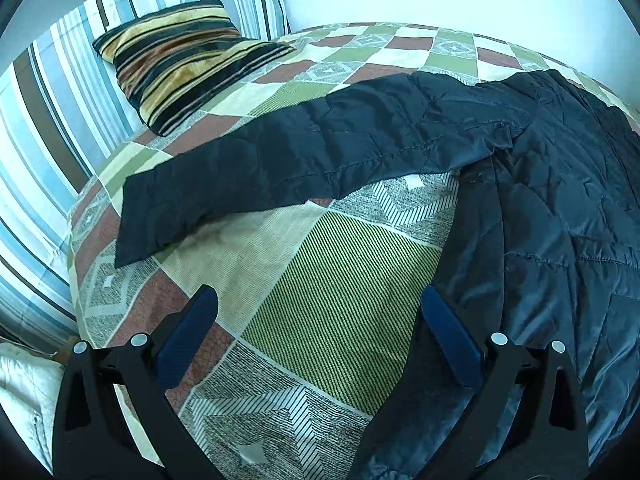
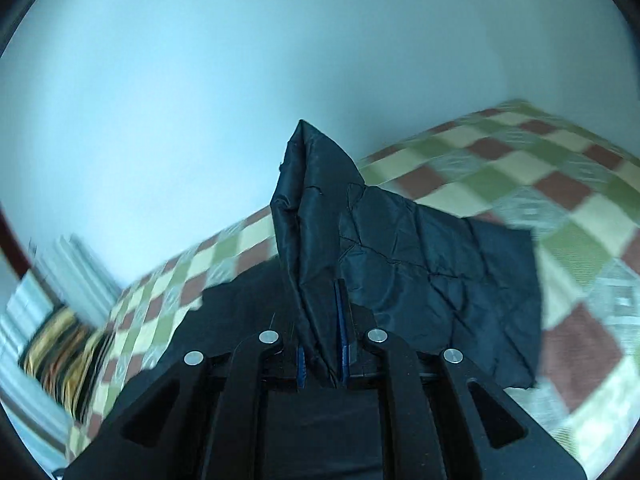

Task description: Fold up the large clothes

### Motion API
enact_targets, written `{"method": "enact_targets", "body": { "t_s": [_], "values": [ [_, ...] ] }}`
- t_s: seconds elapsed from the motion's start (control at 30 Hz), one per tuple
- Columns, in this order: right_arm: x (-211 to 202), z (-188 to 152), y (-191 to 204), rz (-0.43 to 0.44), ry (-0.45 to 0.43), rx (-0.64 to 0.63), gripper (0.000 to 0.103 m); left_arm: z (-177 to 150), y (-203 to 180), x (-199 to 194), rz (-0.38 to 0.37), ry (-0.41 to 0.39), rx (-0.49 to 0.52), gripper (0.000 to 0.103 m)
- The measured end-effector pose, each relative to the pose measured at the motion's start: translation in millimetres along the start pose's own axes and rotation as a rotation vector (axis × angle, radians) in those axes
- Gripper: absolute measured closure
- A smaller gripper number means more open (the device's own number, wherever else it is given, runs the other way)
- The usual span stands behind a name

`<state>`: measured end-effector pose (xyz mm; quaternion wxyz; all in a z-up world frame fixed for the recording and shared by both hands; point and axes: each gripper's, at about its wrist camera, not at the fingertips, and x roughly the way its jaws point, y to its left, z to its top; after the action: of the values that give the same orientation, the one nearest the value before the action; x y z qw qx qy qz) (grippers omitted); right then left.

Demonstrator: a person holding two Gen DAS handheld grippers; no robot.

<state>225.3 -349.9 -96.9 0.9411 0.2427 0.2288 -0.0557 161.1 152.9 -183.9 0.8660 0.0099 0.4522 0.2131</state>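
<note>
Left wrist view: a dark quilted jacket [image 1: 540, 200] lies spread on a bed with a checked bedspread [image 1: 332, 280], one sleeve [image 1: 248, 176] stretched flat from the jacket's body toward a striped velvet cushion [image 1: 180, 64] that leans on striped pillows [image 1: 48, 128]. The left hand-held gripper [image 1: 320, 312] hovers beside the jacket's body, its blue pads spread wide with only bedspread between them.

Right wrist view: the right hand-held gripper [image 2: 324, 320] is pressed together, pinching a fold of the jacket [image 2: 316, 216] that rises in a peak above the bedspread [image 2: 560, 216]; the rest of the jacket drapes down beside it. The background is blurred.
</note>
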Motion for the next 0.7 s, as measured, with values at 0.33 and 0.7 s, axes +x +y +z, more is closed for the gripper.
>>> {"method": "enact_targets", "body": {
  "t_s": [0.33, 0.7],
  "values": [
    [78.1, -76.1, 111.5, 0.109, 0.206, -0.165, 0.092, -3.9, 3.9, 9.0, -0.048, 0.012, -0.019, 0.002],
    [155.3, -136.1, 167.4, 0.073, 0.402, -0.258, 0.092, -6.1, 4.7, 13.8, -0.061, 0.021, -0.031, 0.002]
  ]
}}
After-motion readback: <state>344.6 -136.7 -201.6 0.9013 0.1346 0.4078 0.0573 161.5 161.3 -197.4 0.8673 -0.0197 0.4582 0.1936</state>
